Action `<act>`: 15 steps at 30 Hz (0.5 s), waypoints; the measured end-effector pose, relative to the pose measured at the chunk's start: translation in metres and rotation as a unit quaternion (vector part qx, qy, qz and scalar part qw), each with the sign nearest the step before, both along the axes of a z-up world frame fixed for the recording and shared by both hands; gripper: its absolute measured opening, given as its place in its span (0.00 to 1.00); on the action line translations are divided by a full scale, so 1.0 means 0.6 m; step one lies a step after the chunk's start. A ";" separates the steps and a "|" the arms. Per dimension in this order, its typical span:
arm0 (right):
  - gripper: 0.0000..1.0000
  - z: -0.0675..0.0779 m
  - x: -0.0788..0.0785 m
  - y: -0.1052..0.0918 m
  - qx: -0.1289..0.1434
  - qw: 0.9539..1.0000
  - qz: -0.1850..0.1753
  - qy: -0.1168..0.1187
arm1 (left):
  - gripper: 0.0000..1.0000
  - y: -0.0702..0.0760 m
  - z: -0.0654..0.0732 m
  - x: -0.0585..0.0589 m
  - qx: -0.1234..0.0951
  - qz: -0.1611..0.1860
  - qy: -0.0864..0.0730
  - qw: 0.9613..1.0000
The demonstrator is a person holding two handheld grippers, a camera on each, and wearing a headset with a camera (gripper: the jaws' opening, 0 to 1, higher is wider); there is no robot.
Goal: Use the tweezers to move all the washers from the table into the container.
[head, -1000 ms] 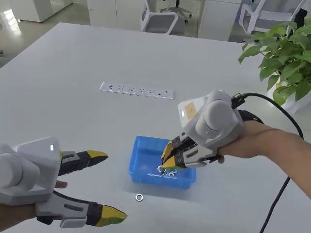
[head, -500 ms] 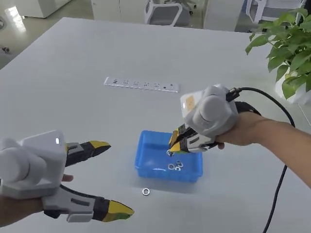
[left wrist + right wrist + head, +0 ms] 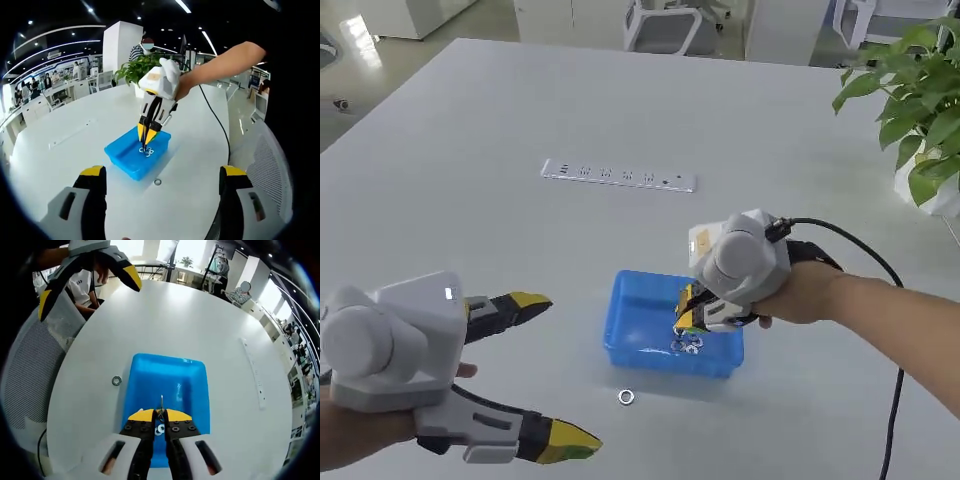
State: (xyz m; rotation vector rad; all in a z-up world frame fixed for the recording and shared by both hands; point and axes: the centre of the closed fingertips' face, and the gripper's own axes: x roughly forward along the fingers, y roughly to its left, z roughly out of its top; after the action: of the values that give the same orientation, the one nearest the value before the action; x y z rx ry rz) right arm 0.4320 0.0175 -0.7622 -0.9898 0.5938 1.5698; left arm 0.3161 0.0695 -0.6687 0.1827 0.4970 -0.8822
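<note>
A blue container (image 3: 630, 310) sits on the white table, with a few washers (image 3: 688, 345) lying inside near its front wall. My right gripper (image 3: 688, 318) hovers over it, shut on thin metal tweezers (image 3: 161, 402) whose tip points down into the container (image 3: 175, 380). Whether the tip holds a washer I cannot tell. One washer (image 3: 626, 397) lies on the table just in front of the container; it is the washer (image 3: 116, 380) beside the container's left wall. My left gripper (image 3: 565, 370) is open and empty at the lower left, apart from the container (image 3: 127, 152).
A white power strip (image 3: 618, 176) lies further back on the table. A potted plant (image 3: 910, 110) stands at the right edge. The right gripper's black cable (image 3: 895, 300) trails off to the right. Office chairs stand beyond the table's far edge.
The head camera has shifted, so everything sits a little further right and lower. My right gripper, still shut on the tweezers, has dropped slightly over the container. The left gripper stays open.
</note>
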 end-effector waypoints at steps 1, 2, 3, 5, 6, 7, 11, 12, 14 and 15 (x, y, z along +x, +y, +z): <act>0.07 -0.003 -0.001 -0.001 -0.002 1.000 -0.001 0.001 | 0.99 -0.001 0.000 -0.001 0.001 0.000 0.000 1.000; 0.07 -0.007 -0.003 -0.002 -0.004 1.000 -0.002 0.005 | 0.99 -0.001 0.000 -0.002 0.002 -0.001 0.001 1.000; 0.07 -0.001 -0.001 0.005 0.012 1.000 -0.008 0.007 | 0.99 -0.001 0.000 -0.002 0.002 -0.001 0.001 1.000; 0.07 -0.001 -0.001 0.005 0.007 1.000 -0.009 0.008 | 0.99 -0.003 -0.001 -0.003 0.002 -0.001 0.002 1.000; 0.07 -0.001 -0.001 0.005 0.005 1.000 -0.007 0.006 | 0.99 -0.004 0.000 -0.005 0.002 -0.002 0.003 1.000; 0.07 -0.001 -0.002 0.006 0.003 1.000 -0.004 0.006 | 0.99 -0.004 -0.001 -0.006 0.002 -0.002 0.003 1.000; 0.08 -0.001 -0.003 0.007 -0.001 1.000 0.003 0.001 | 0.99 -0.004 -0.002 -0.009 0.003 -0.003 0.005 1.000; 0.08 -0.001 -0.004 0.007 -0.001 1.000 0.004 0.001 | 0.99 -0.004 -0.002 -0.009 0.003 -0.002 0.005 1.000; 0.08 -0.001 -0.005 0.007 -0.002 1.000 0.007 0.001 | 0.98 -0.001 -0.003 -0.009 0.003 -0.001 0.005 1.000; 0.08 -0.001 -0.006 0.007 -0.003 1.000 0.008 0.000 | 0.98 0.000 -0.004 -0.009 0.003 0.000 0.006 1.000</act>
State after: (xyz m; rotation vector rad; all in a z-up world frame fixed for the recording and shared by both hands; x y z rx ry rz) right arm 0.4284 0.0219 -0.7630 -1.0011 0.5934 1.5834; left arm 0.3107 0.0697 -0.6712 0.1828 0.5116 -0.8834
